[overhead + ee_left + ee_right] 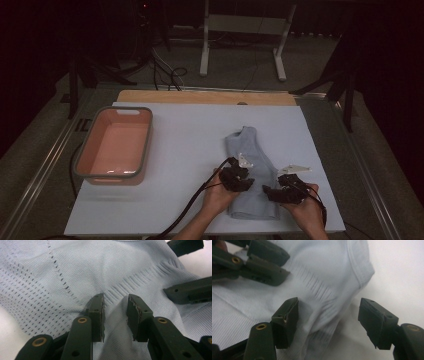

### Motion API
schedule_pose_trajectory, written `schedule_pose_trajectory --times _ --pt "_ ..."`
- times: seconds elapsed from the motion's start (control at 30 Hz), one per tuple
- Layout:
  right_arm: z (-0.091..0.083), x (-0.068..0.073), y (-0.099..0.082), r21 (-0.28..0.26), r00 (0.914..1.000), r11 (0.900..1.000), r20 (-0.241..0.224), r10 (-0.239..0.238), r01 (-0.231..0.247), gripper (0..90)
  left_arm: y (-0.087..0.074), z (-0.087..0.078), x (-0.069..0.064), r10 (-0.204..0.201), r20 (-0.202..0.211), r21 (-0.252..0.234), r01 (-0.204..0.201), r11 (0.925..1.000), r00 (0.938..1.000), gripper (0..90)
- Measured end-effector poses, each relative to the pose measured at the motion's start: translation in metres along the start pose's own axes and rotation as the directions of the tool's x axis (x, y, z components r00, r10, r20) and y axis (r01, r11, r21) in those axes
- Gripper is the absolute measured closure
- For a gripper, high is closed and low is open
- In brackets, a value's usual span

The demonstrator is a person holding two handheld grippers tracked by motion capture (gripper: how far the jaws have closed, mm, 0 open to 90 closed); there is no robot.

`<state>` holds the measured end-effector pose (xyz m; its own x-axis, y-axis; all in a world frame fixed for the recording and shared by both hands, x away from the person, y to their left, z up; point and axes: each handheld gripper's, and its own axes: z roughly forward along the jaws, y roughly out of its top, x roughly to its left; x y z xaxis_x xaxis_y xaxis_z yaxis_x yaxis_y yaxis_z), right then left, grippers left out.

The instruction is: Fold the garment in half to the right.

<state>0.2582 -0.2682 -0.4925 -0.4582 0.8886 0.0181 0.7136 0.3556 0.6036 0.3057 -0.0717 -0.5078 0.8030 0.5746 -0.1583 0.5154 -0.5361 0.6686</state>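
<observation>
Blue garment [251, 172], white tabletop [190, 145], dim room

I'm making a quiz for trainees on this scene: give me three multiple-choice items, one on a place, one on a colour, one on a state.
1. Where does the basin stand on the table?
A. left side
B. right side
C. on the garment

2. What colour is the garment?
A. red
B. light blue
C. black

3. How do the right gripper's jaws stand?
A. clamped flat together
B. apart, astride the garment's edge
C. holding the basin

Answers: 1 A, it sits at the high view's left. 2 B, pale blue knit. 3 B, a wide gap shows in the right gripper view.
</observation>
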Motion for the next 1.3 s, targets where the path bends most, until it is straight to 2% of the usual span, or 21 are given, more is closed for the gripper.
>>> schedule_pose_trajectory --times 0.8,1.3 --pt "0.002 0.007 -0.01 0.013 0.9976 0.9987 -0.048 0.05 -0.05 32.9 0.0 0.001 0.0 -0.003 -0.001 0.001 0.003 1.0 1.0 67.8" --pt "0.004 0.005 -0.014 0.038 0.9917 0.9961 -0.098 0.083 -0.079 38.2 0.0 0.001 -0.001 -0.004 -0.005 -0.001 0.004 1.0 1.0 67.7"
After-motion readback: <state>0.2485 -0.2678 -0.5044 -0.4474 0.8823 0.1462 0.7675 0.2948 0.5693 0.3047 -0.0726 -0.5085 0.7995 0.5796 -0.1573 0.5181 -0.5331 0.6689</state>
